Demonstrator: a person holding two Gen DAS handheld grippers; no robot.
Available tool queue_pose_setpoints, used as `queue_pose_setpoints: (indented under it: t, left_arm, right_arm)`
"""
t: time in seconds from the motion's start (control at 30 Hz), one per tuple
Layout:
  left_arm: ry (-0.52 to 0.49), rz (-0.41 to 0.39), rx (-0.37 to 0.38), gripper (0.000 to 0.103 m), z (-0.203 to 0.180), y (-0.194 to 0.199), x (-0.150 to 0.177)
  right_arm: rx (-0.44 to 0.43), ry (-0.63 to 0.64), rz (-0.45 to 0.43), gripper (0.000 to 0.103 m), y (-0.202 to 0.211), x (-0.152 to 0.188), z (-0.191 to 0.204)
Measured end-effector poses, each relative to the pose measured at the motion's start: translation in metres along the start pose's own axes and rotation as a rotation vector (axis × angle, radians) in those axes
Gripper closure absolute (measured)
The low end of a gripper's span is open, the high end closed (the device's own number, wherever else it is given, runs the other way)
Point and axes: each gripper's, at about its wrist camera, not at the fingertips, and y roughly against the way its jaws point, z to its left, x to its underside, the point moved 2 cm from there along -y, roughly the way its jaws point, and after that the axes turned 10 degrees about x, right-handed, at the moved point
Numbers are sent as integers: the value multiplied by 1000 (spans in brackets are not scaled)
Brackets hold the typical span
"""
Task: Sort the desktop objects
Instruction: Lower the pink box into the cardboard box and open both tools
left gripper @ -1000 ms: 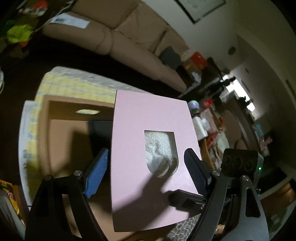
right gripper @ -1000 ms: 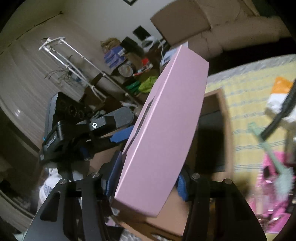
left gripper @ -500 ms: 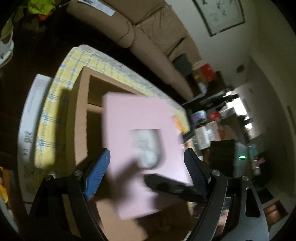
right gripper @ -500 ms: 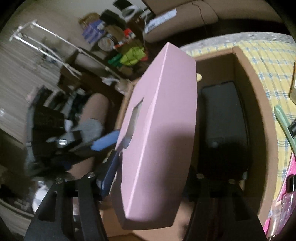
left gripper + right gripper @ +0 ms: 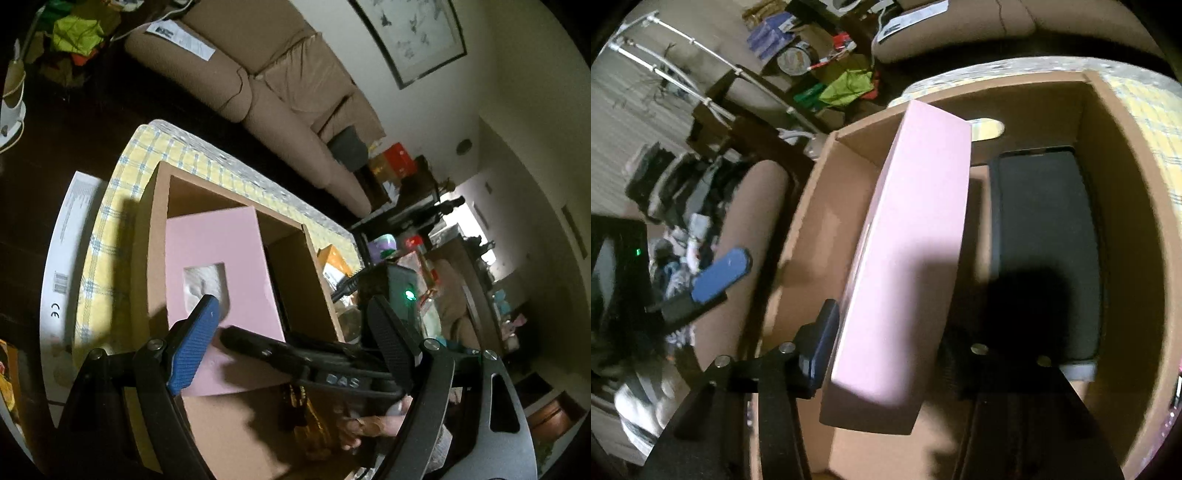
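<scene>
The right claw (image 5: 882, 354), whose jaws have just been closing, grips the pink box (image 5: 908, 258) inside the cardboard box (image 5: 1137, 221), beside the open left claw (image 5: 291, 343).

I see the tissue box (image 5: 908, 258) standing on edge inside the cardboard box (image 5: 1130, 206) on my desk (image 5: 110, 221), with a flat case (image 5: 1045, 236) lying in the box to its right, the right claw (image 5: 882, 354) astride its near end, and a sofa (image 5: 280, 92) behind the desk.
</scene>
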Motion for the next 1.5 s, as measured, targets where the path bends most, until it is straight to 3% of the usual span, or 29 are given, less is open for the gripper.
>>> queue_pose_setpoints:
  t: [0.1,0.17,0.23,0.3,0.43,0.53,0.67,0.83,0.9,1.07,1.27,1.5]
  left_arm:
    - [-12,6,-10,23,-3,-6,8]
    - [-42,15,-30,23,-5,-9,11]
    - [-70,27,-58,23,-8,-11,13]
    - [-89,31,-63,23,-10,-11,14]
    - [-83,28,-51,23,-10,-10,15]
    - [-98,30,-75,23,-9,-5,16]
    - [-79,27,-61,22,-7,-2,16]
    - [-78,40,-65,22,-7,-6,16]
    - [-76,43,-66,22,-7,-7,16]
    - [-78,40,-82,22,-7,-4,15]
    - [-101,36,-112,17,-9,1,13]
    - [-120,52,-129,16,-16,2,18]
  right_arm:
    - [43,18,46,48,-4,4,-3]
    - [146,31,40,32,-1,-1,-3]
    - [190,39,17,31,8,-3,-8]
    - [191,38,-11,30,18,-3,-14]
    - [190,39,21,30,10,-4,-18]
    - [214,53,12,30,4,-8,-8]
    - [183,58,27,33,-6,-12,1]
    - [217,78,27,30,-15,-17,4]
    - [234,76,66,32,-25,-16,-3]
    - [184,49,15,34,-9,-16,-4]
    - [218,196,18,34,25,9,25]
    - [303,334,145,38,1,42,36]
